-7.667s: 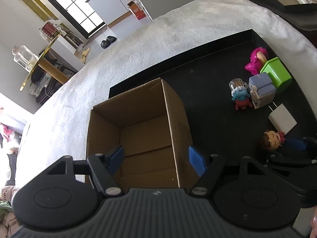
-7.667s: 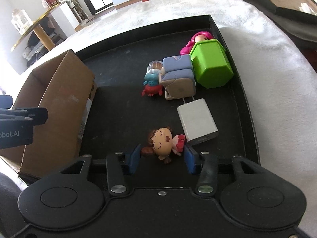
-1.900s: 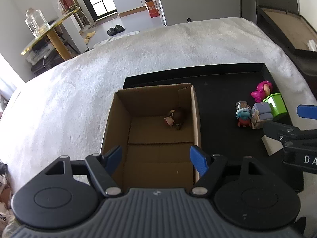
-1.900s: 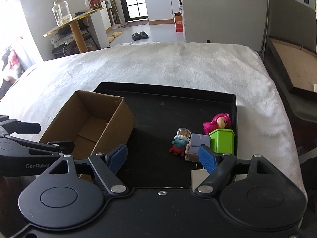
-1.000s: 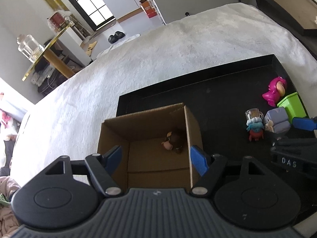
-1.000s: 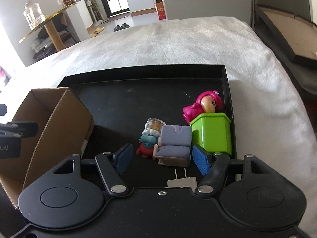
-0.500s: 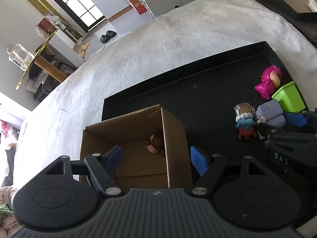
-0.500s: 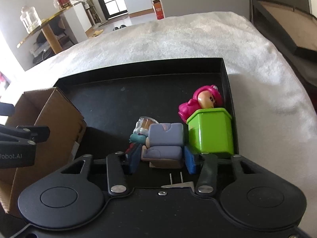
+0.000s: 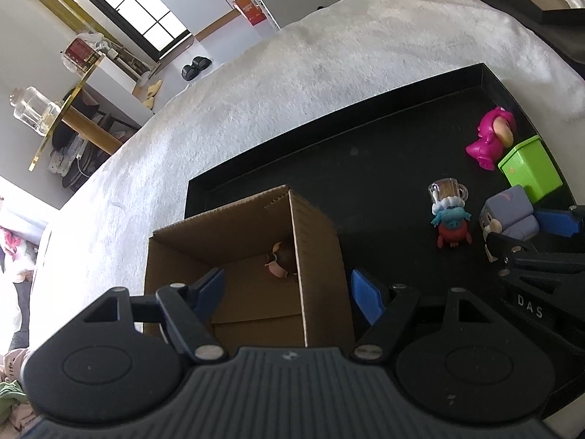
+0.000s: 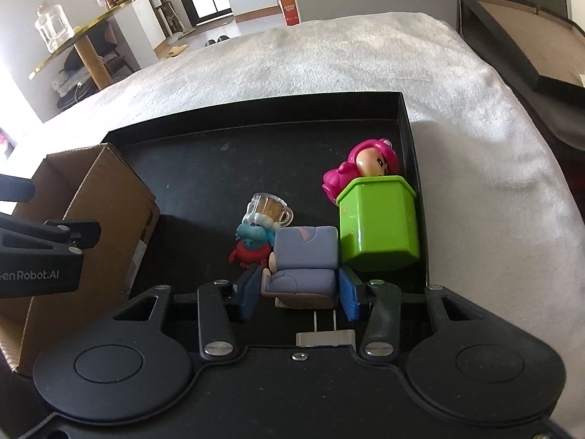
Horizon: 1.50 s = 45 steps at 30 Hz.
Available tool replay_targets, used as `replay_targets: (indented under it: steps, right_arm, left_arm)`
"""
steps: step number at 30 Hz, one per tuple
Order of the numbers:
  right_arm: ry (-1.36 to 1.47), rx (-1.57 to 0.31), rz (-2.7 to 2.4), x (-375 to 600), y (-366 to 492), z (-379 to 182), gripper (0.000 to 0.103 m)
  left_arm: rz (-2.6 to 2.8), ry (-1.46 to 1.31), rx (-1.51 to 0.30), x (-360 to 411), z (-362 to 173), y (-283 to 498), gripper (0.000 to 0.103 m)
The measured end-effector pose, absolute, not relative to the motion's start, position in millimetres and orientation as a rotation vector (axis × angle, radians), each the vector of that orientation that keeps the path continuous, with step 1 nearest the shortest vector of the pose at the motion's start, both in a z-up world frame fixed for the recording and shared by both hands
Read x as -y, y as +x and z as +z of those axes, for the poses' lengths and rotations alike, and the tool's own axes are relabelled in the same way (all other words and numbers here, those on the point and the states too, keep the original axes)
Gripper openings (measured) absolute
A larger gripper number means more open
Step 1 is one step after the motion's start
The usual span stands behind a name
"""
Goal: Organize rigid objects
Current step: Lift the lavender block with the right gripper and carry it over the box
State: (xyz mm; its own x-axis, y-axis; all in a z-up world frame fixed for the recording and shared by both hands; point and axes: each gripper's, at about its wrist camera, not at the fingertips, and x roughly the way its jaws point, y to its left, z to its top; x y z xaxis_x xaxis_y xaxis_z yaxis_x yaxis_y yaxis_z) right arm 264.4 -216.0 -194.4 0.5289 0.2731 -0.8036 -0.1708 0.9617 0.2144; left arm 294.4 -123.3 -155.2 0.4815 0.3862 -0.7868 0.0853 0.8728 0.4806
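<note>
My right gripper (image 10: 298, 294) has just closed on the purple sofa toy (image 10: 303, 261), low centre frame. Risk: lifting drags the touching green bin (image 10: 378, 225). Left gripper (image 9: 289, 292) spread, empty.

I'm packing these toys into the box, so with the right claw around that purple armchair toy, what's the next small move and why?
Probably lift it straight up. The right claw has just closed onto the purple armchair toy, which touches the green bin and the blue-and-red figure; sliding could drag them.
</note>
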Motion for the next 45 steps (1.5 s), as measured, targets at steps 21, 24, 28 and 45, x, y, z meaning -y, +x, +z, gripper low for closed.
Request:
replay_targets:
  steps: [21, 24, 28, 45]
  right_arm:
    - [0.026, -0.92, 0.296, 204.0, 252.5, -164.9, 0.043]
    - [0.043, -0.917, 0.3, 201.4, 247.7, -155.1, 0.043]
    - [0.05, -0.911, 0.276, 199.1, 240.4, -142.0, 0.043]
    - [-0.013, -0.832, 0.274, 166.6, 219.6, -88.8, 0.043]
  left_arm:
    - [0.187, 0.446, -1.036, 106.5, -126.2, 278.2, 0.075]
    - [0.195, 0.424, -1.024, 99.2, -117.0, 272.9, 0.075]
    - [0.202, 0.412, -1.01, 91.0, -108.4, 264.8, 0.075]
    - [0.238, 0.304, -0.958, 42.5, -79.5, 231.8, 0.075]
